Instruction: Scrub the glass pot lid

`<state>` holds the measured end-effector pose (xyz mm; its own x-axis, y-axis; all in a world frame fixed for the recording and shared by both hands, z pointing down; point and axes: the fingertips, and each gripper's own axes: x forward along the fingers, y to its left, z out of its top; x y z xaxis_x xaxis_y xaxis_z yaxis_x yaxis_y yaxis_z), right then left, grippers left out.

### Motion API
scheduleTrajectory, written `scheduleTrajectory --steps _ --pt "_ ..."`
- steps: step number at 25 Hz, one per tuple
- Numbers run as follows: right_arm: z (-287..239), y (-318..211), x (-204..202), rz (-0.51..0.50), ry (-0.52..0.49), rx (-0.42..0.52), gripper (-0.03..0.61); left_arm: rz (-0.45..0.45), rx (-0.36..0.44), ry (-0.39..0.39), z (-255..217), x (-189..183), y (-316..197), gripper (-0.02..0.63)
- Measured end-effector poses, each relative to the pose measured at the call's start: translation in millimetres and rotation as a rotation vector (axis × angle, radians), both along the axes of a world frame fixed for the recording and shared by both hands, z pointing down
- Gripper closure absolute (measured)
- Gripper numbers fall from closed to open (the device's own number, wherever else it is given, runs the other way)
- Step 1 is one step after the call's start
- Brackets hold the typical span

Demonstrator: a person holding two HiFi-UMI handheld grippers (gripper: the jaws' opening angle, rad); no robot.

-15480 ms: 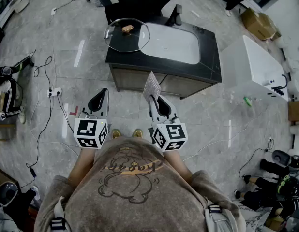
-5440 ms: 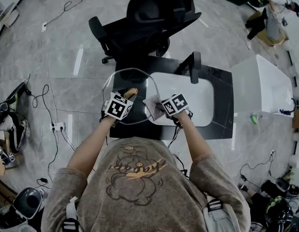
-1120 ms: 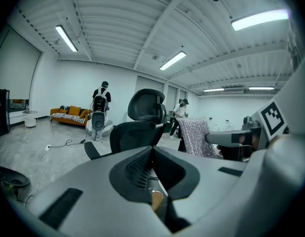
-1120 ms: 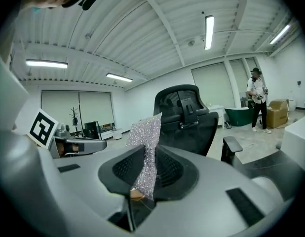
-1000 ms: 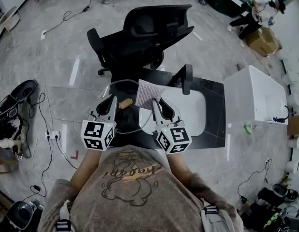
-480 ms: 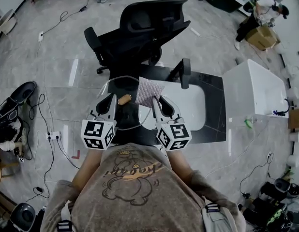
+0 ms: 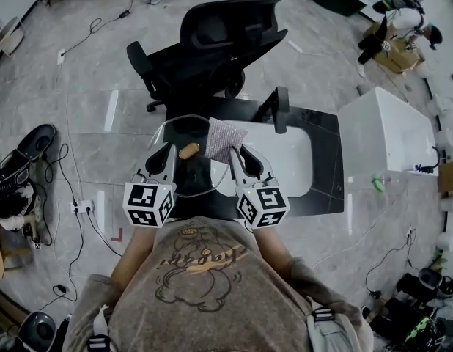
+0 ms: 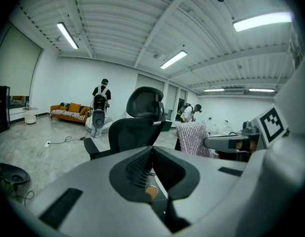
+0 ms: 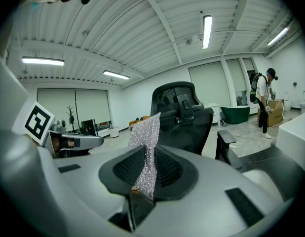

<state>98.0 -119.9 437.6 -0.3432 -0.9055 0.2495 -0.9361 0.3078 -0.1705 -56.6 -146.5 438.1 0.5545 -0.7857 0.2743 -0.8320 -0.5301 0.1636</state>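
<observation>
Both grippers are clamped: left gripper on the lid rim, right gripper on the cloth standing above its tips. Hard scrubbing could lever the thin glass out of that edge pinch. Lid faces knob up, round, no long axis; knob lies crosswise between grippers.

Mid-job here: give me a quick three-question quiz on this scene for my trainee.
1. True or false: the right gripper is clamped on a silvery scrub cloth.
2. What stands behind the black counter? A) an office chair B) a stepladder C) a fridge
3. Fill in: the fingers of the left gripper are ___ on the rim of the glass pot lid.
Key: 1 true; 2 A; 3 shut.
</observation>
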Motion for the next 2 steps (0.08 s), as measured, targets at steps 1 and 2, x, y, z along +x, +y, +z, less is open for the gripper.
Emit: scheduleTrajectory --steps 1,2 --pt "0.3 -0.1 -0.9 -0.002 0.001 0.000 0.500 0.000 0.000 0.000 0.6 -0.3 0.1 0.595" --pt "0.7 -0.1 -1.8 -0.004 0.002 -0.001 0.500 -0.001 -0.001 -0.001 1.1 -0.7 0.2 0.595"
